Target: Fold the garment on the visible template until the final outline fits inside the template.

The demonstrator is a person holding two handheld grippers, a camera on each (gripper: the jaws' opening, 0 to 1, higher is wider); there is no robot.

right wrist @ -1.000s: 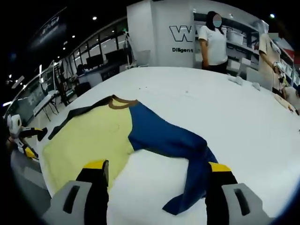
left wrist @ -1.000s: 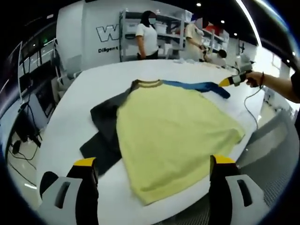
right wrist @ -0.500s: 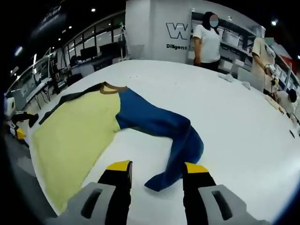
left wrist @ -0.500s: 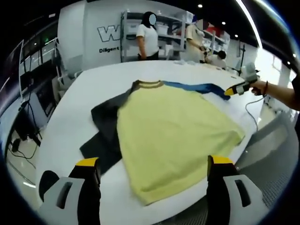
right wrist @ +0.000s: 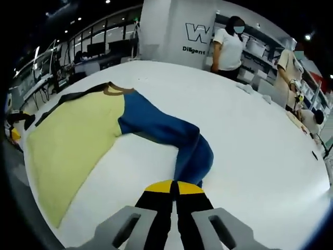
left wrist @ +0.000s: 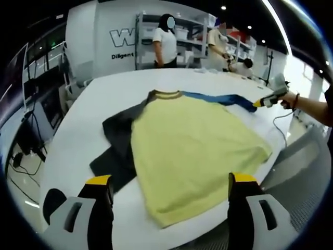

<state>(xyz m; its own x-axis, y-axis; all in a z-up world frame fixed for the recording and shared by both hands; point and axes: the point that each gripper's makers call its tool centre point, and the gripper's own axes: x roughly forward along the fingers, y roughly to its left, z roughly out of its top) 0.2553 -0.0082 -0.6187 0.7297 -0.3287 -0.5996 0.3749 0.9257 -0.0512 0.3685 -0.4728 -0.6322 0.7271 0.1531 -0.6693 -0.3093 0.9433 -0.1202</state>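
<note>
The white table under my hands is wide and rounded, and its near edge is cut off below my jaws in both views. Around it is a bright hall with shelving, desks along one side, and a white wall panel lettered with a large "W" and a smaller word starting "Diligent"; the rest is cut off or too small to read. Two people stand at the shelves.

The garment lies flat on the table, yellow body towards me in the left gripper view, brown-edged collar at the far end. Its dark sleeve spreads to one side, partly tucked under the yellow cloth. The blue sleeve runs out the other way and bunches at its cuff. I can make out no template outline; the cloth may cover it.

My left gripper hovers above the hem with jaws wide apart, gripping nothing. My right gripper has its jaws pressed together on the blue sleeve's cuff; the pinched cloth itself is hidden behind the yellow tips.
</note>
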